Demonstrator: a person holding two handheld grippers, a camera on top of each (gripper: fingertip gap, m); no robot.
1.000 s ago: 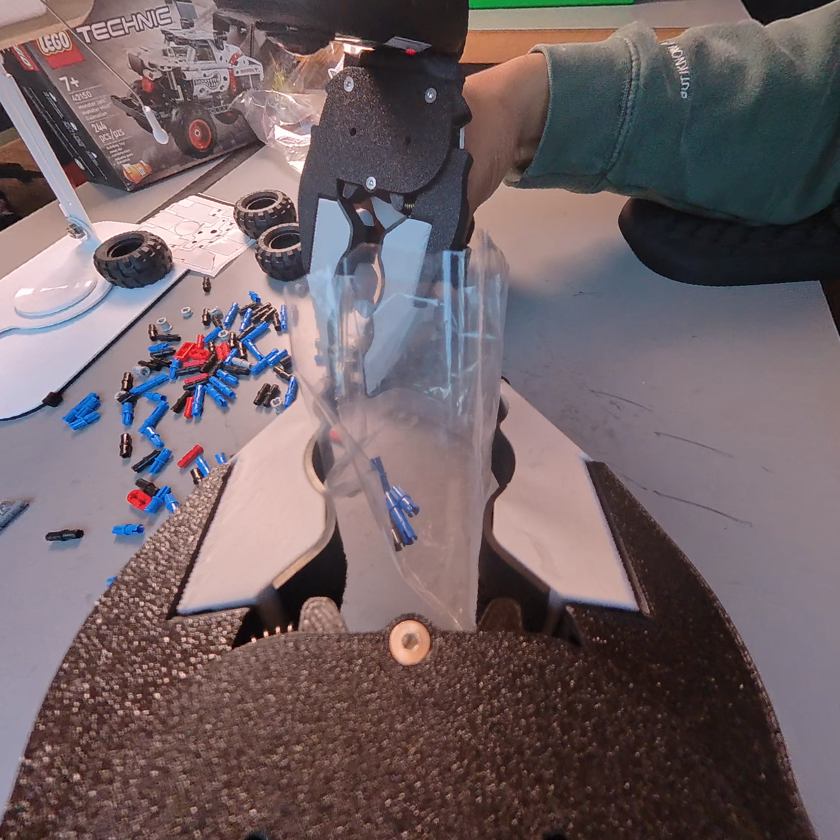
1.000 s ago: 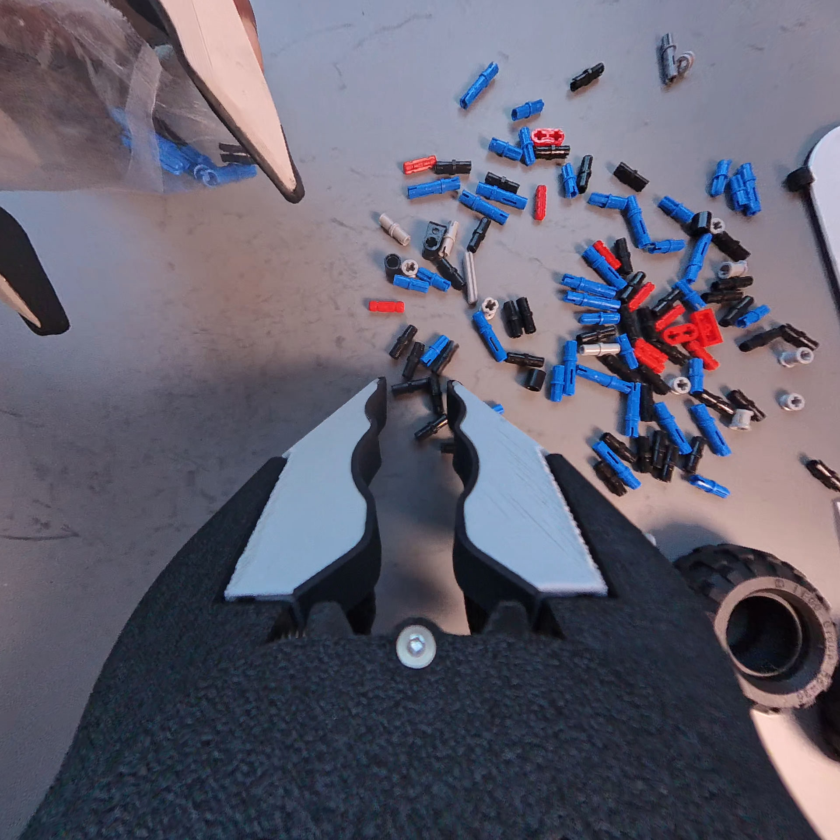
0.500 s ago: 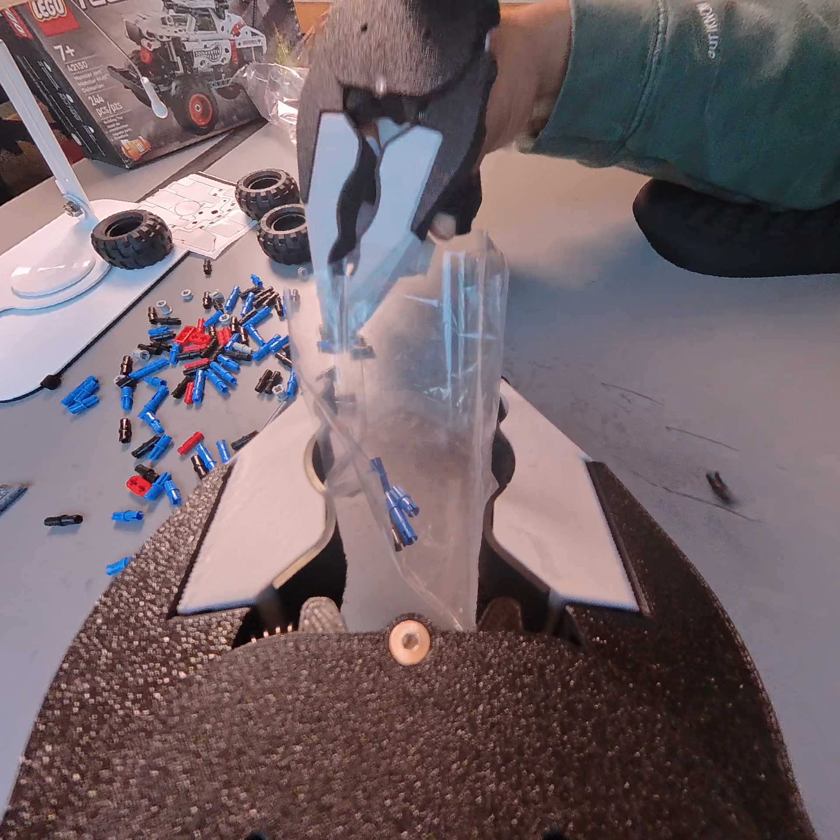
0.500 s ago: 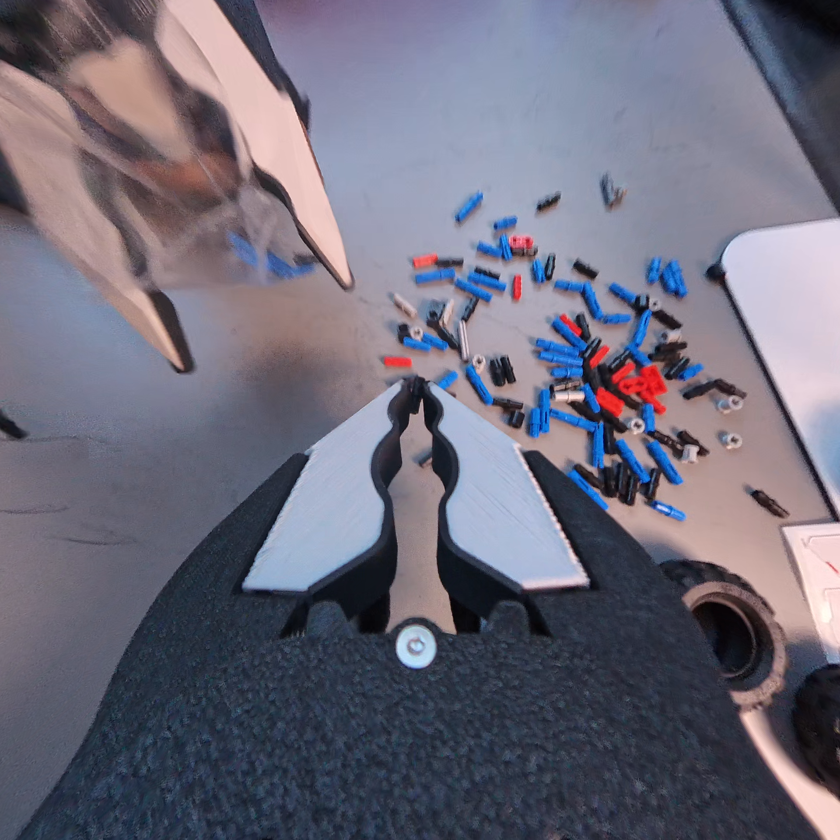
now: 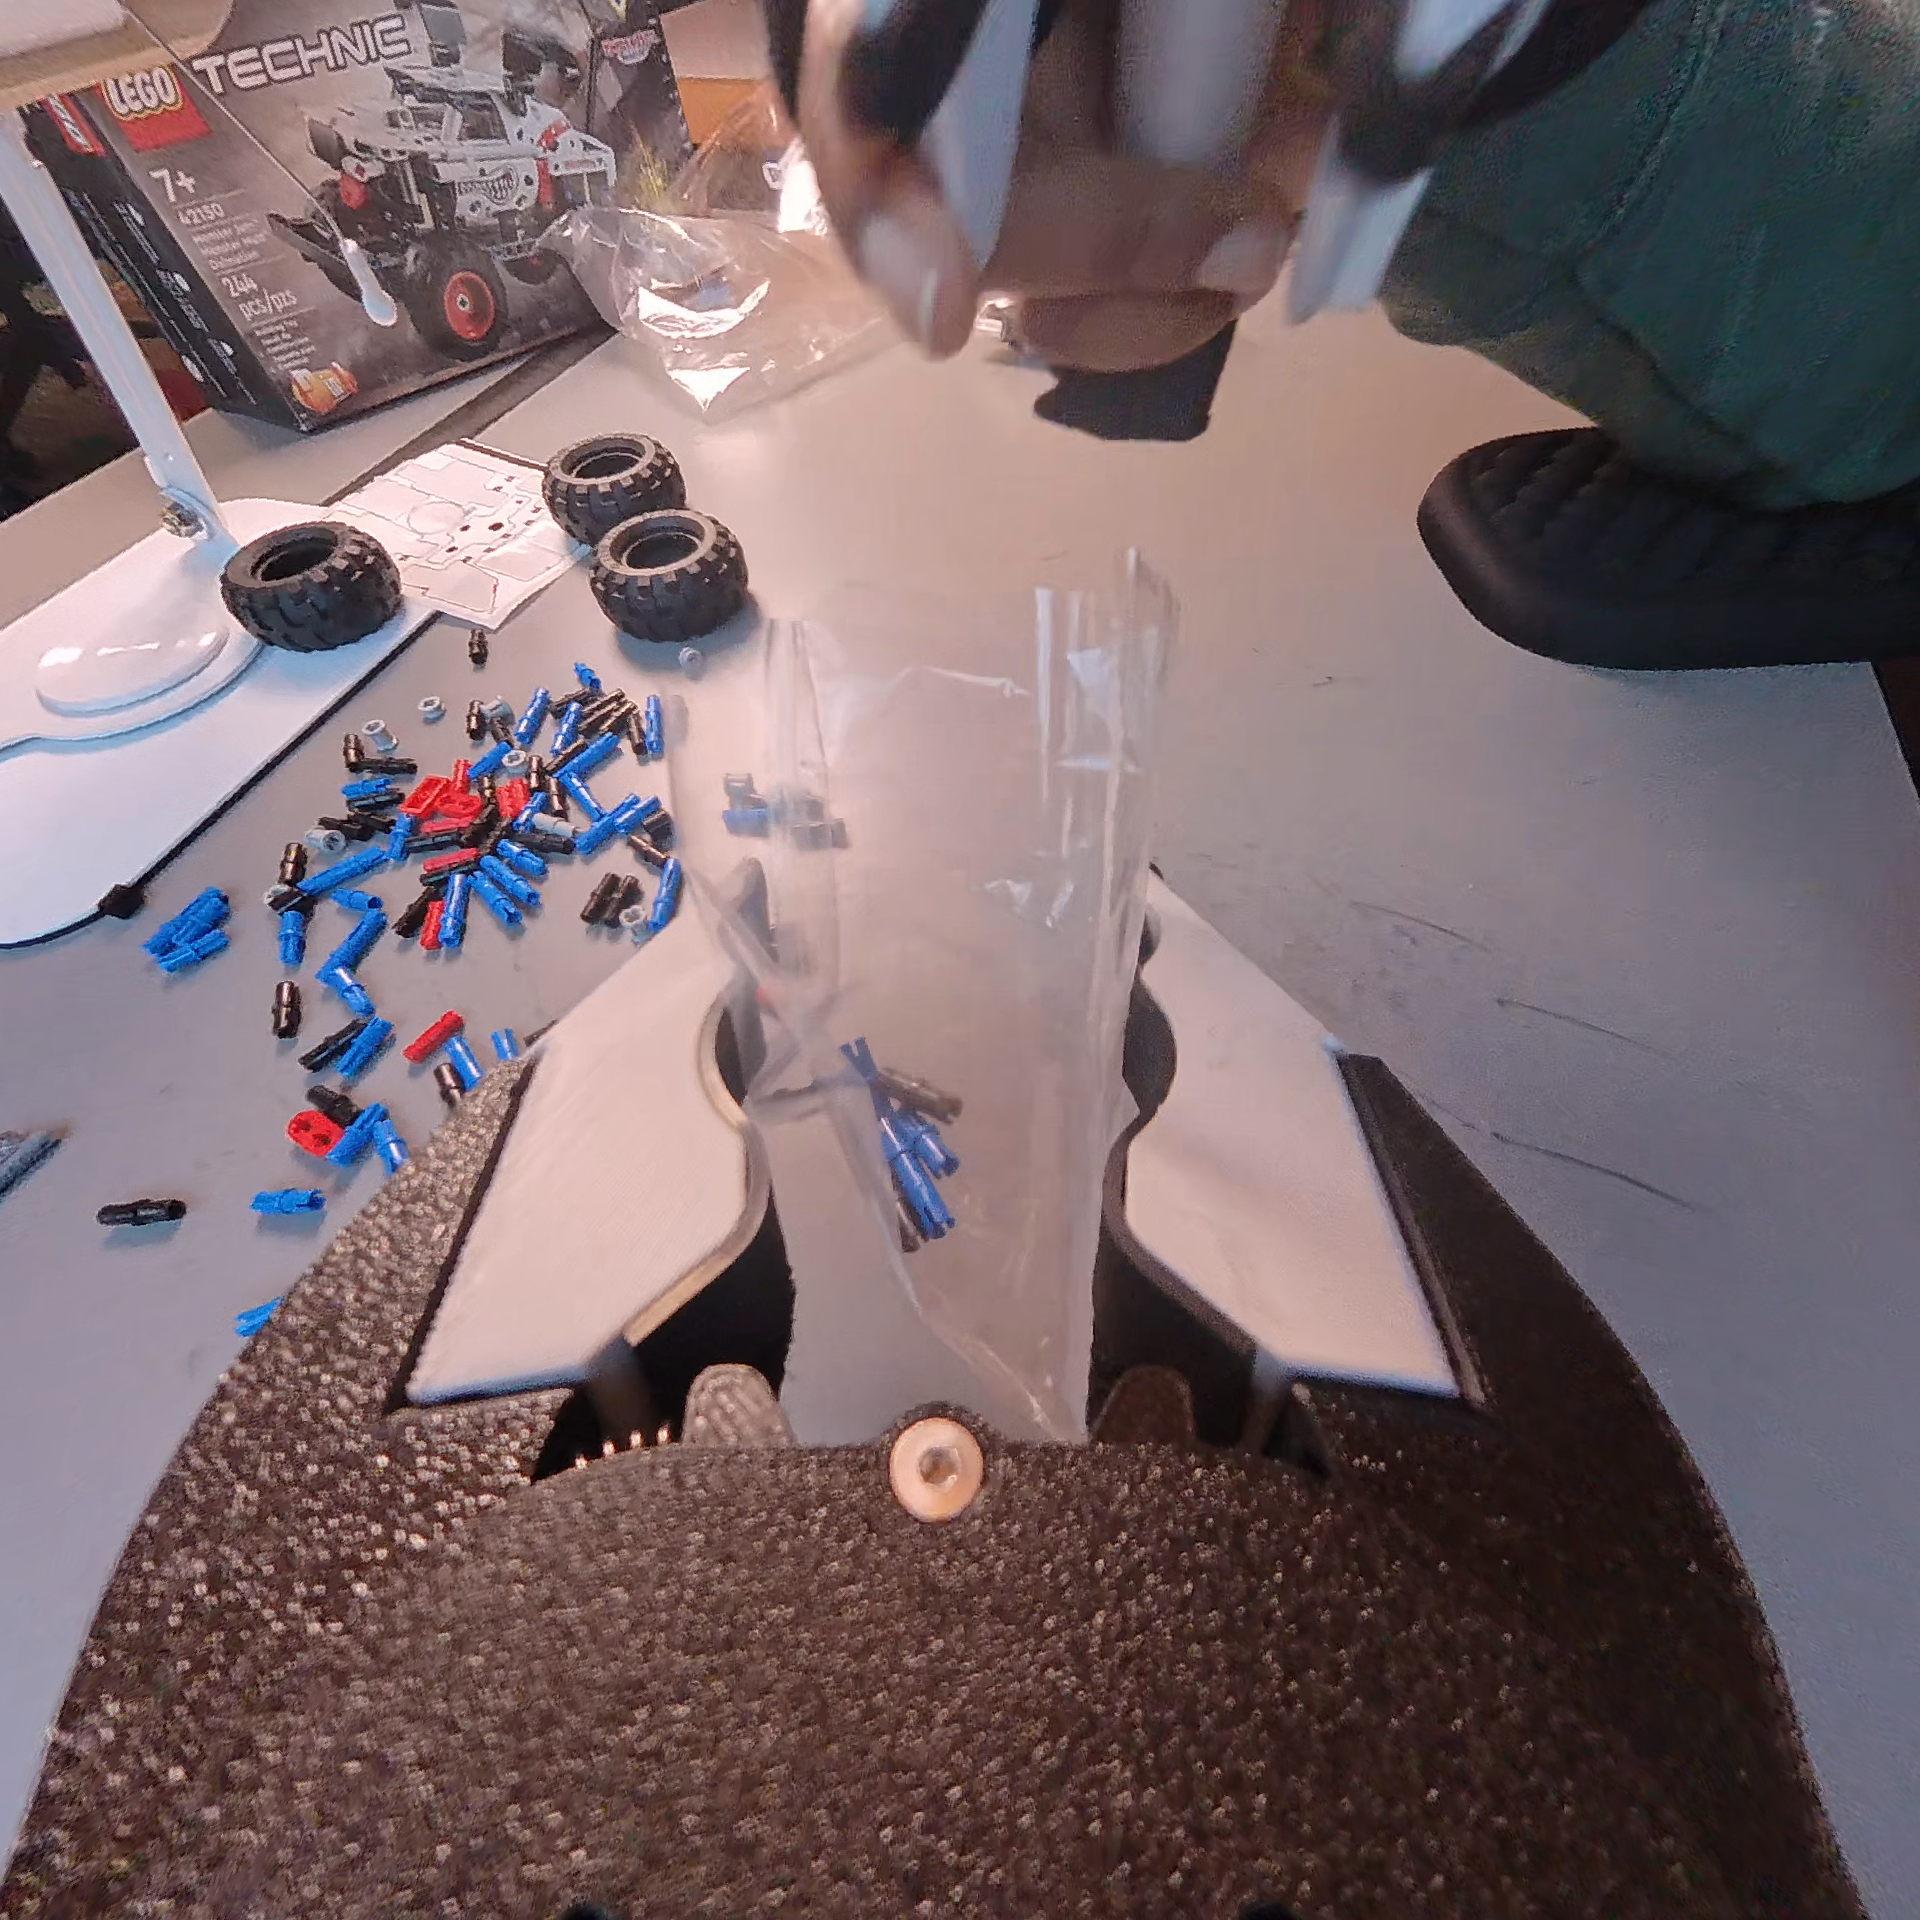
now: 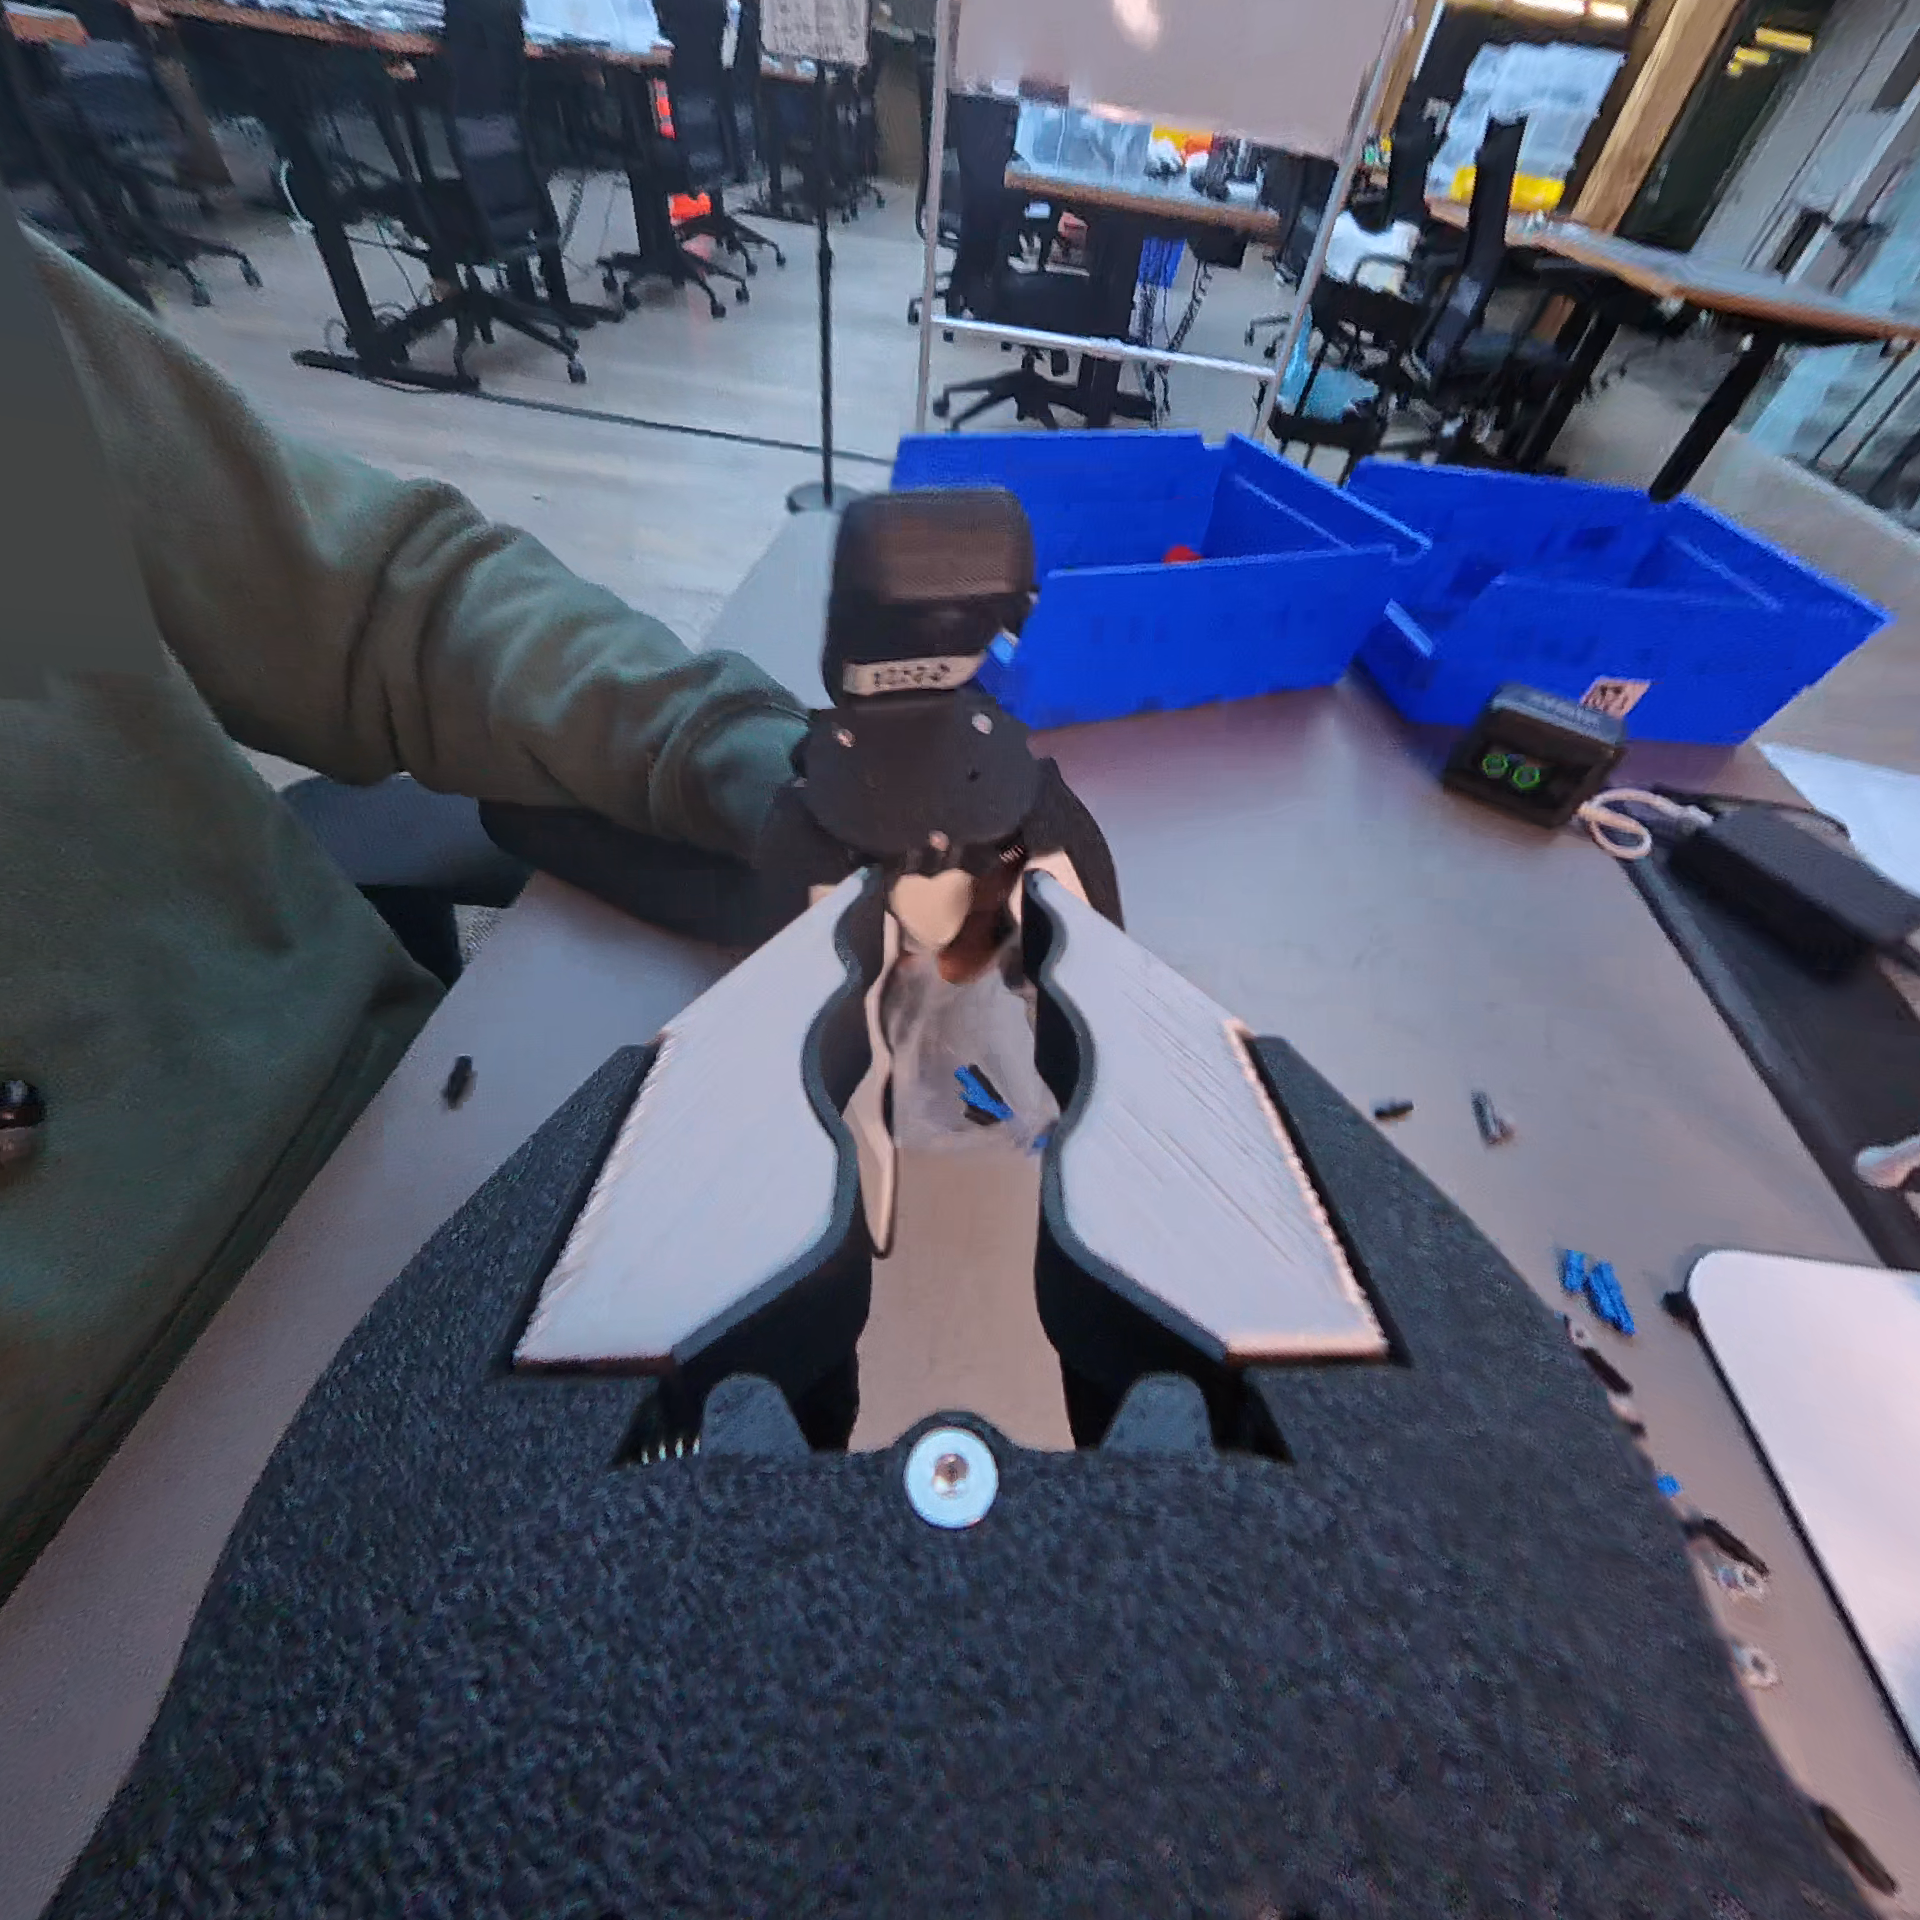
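Note:
My left gripper (image 5: 945,894) is shut on a clear plastic bag (image 5: 997,935) and holds it upright by its sides, so the jaws stand apart at the bag's width. Several blue and black pins (image 5: 909,1153) lie in the bag's bottom. My right gripper (image 6: 945,894) is open and empty. It hovers above the bag's mouth and faces the left gripper (image 6: 935,935). In the left wrist view it is a blur at the top (image 5: 1143,177). A pile of blue, black and red pins (image 5: 488,831) lies on the grey table (image 5: 1455,935), left of the bag.
Three black tyres (image 5: 665,571) and a white lamp base (image 5: 104,748) stand beyond the pile, with a toy box (image 5: 364,208) and an empty bag (image 5: 727,301) behind. Two blue bins (image 6: 1195,603) and a black device (image 6: 1538,748) are at the far edge. A black armrest (image 5: 1662,561) is at the right. My right fingertips sit around 11 centimeters from my left ones.
My right gripper shut among the pins in the pile, rose over the bag and tilted level, and its jaws opened. A black pin now lies in the bag. The left gripper kept still.

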